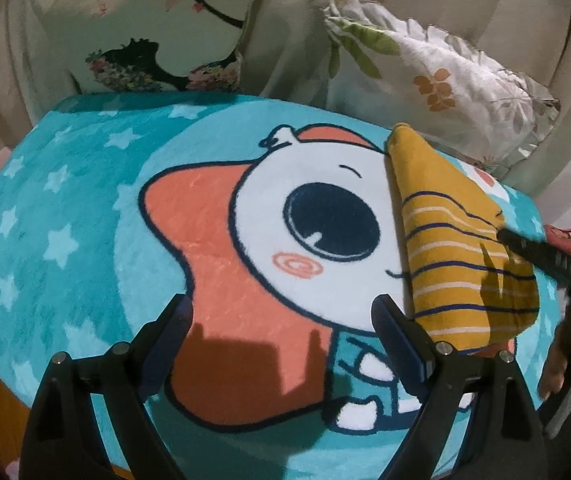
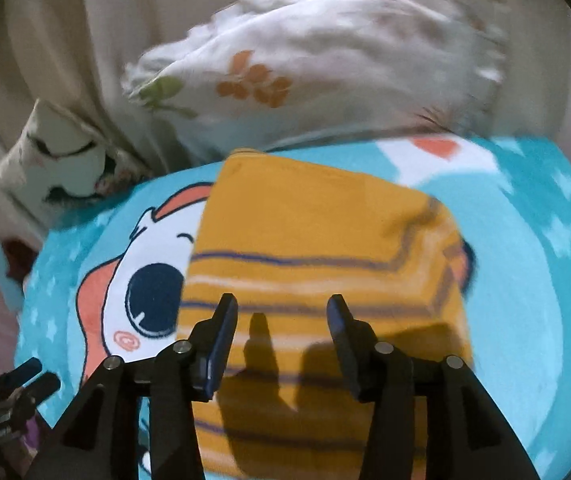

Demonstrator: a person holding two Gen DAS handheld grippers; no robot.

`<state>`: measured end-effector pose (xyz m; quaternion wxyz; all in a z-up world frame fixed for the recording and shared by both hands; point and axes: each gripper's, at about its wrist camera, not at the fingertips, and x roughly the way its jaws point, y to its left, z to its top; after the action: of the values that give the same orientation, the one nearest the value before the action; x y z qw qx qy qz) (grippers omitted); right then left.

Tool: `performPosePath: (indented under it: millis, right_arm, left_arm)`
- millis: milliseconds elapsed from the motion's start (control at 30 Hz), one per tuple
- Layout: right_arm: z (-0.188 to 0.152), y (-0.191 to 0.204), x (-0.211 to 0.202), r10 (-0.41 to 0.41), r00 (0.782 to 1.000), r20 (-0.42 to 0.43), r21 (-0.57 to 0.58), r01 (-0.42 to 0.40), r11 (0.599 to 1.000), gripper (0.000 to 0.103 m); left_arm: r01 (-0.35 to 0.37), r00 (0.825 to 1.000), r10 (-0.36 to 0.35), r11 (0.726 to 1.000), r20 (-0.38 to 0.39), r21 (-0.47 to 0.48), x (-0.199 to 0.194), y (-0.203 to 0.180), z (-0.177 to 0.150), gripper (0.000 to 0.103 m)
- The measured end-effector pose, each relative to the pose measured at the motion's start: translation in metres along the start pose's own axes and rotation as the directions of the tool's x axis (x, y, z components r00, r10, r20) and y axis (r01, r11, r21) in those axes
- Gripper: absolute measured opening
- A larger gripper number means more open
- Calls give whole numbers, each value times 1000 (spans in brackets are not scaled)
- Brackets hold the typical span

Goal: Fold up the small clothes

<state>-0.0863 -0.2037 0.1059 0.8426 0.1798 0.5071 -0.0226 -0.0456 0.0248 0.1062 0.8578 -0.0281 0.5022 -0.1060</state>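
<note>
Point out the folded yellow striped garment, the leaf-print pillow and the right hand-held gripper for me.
Yellow striped garment (image 2: 309, 216): right wrist view, plain upper panel.
Leaf-print pillow (image 1: 437, 80): left wrist view, orange leaf print.
Right hand-held gripper (image 2: 283, 312): right wrist view, gap between open fingertips.

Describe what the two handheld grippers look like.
Both the left gripper and right gripper are matte black, with angular linkage arms joined by round silver pins. Each has two flat fingers faced with dark blue pads. No cables or sleeves show.
</note>
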Motion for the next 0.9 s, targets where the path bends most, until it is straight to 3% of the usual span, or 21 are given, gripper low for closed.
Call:
performPosePath:
  millis: [133, 233, 333, 467, 567, 700, 900]
  right_arm:
    - [-30, -30, 9, -27, 996, -85, 86, 35, 996, 55]
    - [-34, -33, -7, -38, 998, -55, 108, 44, 993, 55]
    - [-35, -23, -26, -63, 998, -5, 94, 63, 994, 57]
    - [-45, -13, -40, -96, 995, 14, 85, 95, 992, 58]
    - [-52, -5, -42, -114, 993, 15, 80, 112, 990, 58]
    - [-64, 8, -41, -125, 992, 11, 65, 124, 990, 58]
    - [-75, 24, -34, -152, 988, -2, 34, 152, 988, 58]
  left_arm:
    - [25, 999, -26, 999, 26, 35, -6, -5, 2, 90]
    - [28, 997, -32, 998, 66, 59, -15, -9, 4, 90]
    - [-13, 992, 2, 996, 125, 84, -25, -12, 5, 90]
    - [-106, 975, 84, 989, 204, 102, -34, -11, 3, 93]
    - [-135, 966, 111, 987, 232, 90, -37, -6, 3, 94]
    - [-135, 966, 115, 988, 232, 69, -38, 4, 1, 94]
    - [-72, 985, 59, 994, 164, 77, -31, 12, -4, 94]
